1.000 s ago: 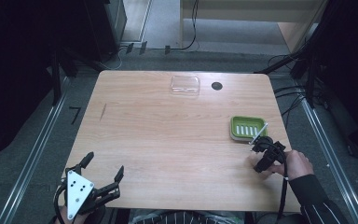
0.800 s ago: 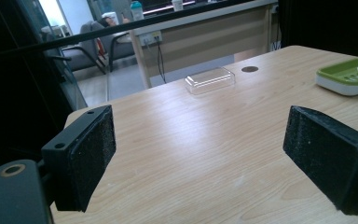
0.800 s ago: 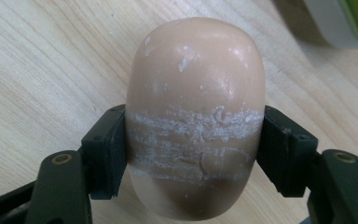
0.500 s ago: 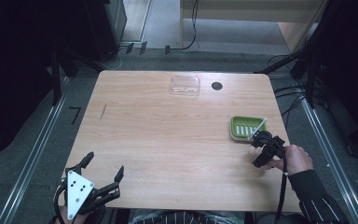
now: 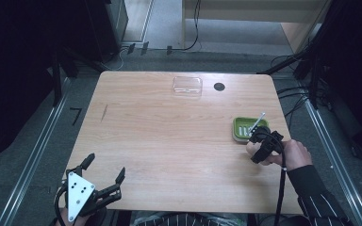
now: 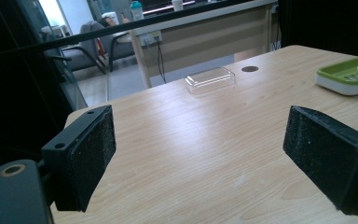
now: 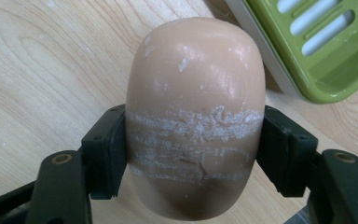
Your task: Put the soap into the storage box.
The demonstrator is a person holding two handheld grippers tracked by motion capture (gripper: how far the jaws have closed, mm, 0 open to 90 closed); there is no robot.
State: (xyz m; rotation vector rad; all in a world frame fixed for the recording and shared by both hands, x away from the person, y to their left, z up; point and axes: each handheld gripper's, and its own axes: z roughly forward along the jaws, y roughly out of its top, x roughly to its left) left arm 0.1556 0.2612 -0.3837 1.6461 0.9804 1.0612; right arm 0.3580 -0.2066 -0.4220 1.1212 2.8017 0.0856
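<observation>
While my right gripper (image 7: 195,154) sits near the right edge of the table (image 5: 169,132), its two jaws are clamped on the sides of a pale peach bar of soap (image 7: 196,116). In the right gripper view I note white scuffed bands running across the soap's middle, level with the pads. The soap is oval and smooth, and it lies over the wood just beside the green soap dish (image 7: 317,42), not in it. The dish has slotted openings in its floor and rests on a lighter base.

From the high view, the right gripper (image 5: 259,143) is just on my side of the dish (image 5: 245,129), with my right hand (image 5: 296,154) behind it; a thin white stick (image 5: 257,121) leans at the dish's far corner, what it is I cannot tell.

My left gripper (image 5: 106,181) is at the near left corner, jaws spread wide and holding nothing. Through the left gripper view I see a clear plastic lid (image 6: 209,79) at the far edge, a dark round hole (image 6: 249,68) near it, and the dish (image 6: 349,74) to the right.
</observation>
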